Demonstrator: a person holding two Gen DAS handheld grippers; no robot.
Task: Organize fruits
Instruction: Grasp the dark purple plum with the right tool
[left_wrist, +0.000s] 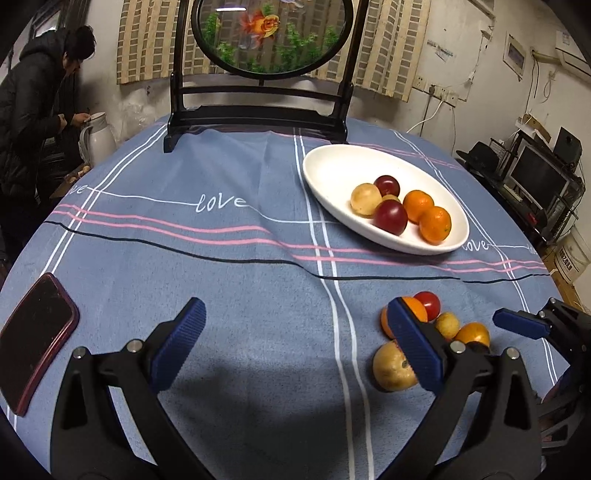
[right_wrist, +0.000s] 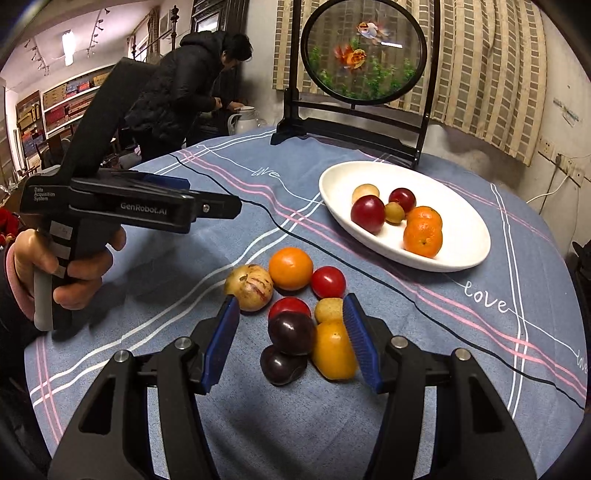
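Lying at the far left of the blue tablecloth (left_wrist: 221, 295) is a phone (left_wrist: 35, 343). The left gripper (left_wrist: 295, 350) hovers over bare cloth, jaws spread wide and holding nothing. Right of it, loose fruit (right_wrist: 291, 314) sits in a tight cluster; the right gripper (right_wrist: 291, 339) hangs over 2 dark plums (right_wrist: 290, 332) and a yellow fruit (right_wrist: 332, 350), jaws wide apart, gripping nothing. Farther right, the white dish (right_wrist: 461, 254) holds 2 oranges (right_wrist: 423, 236) and plums.
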